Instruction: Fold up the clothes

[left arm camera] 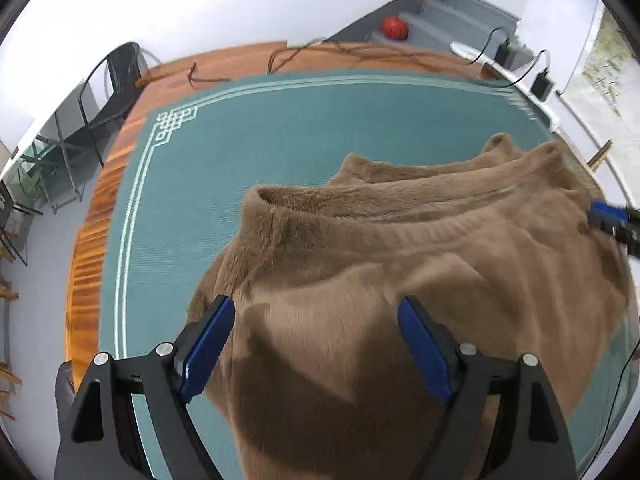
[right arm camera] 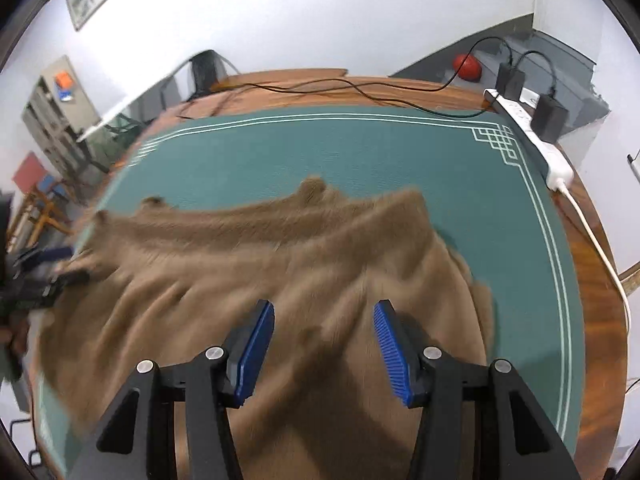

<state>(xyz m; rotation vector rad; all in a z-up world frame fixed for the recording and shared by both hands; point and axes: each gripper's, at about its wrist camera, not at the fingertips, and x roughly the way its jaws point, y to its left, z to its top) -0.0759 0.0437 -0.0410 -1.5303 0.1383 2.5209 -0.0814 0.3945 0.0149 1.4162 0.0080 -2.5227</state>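
Note:
A brown fuzzy sweater [left arm camera: 380, 264] lies rumpled on a green mat [left arm camera: 240, 128], with its collar [left arm camera: 272, 196] toward the left and its sleeves lying across its far side. My left gripper [left arm camera: 315, 302] hangs open just above the near part of the sweater, and no cloth is between its blue pads. My right gripper [right arm camera: 324, 306] is also open over the sweater [right arm camera: 280, 264], with nothing pinched between its pads. Each gripper shows at the edge of the other's view: the right gripper [left arm camera: 612, 220] at the sweater's right side, the left gripper [right arm camera: 44, 272] at its left side, blurred.
The mat [right arm camera: 360, 152] covers a round wooden table [left arm camera: 92, 216]. A white power strip [right arm camera: 532, 128] with black adapters and cables lies along the far right edge. A black chair [left arm camera: 120, 76] stands beyond the table. An orange ball [left arm camera: 394, 27] rests on grey steps.

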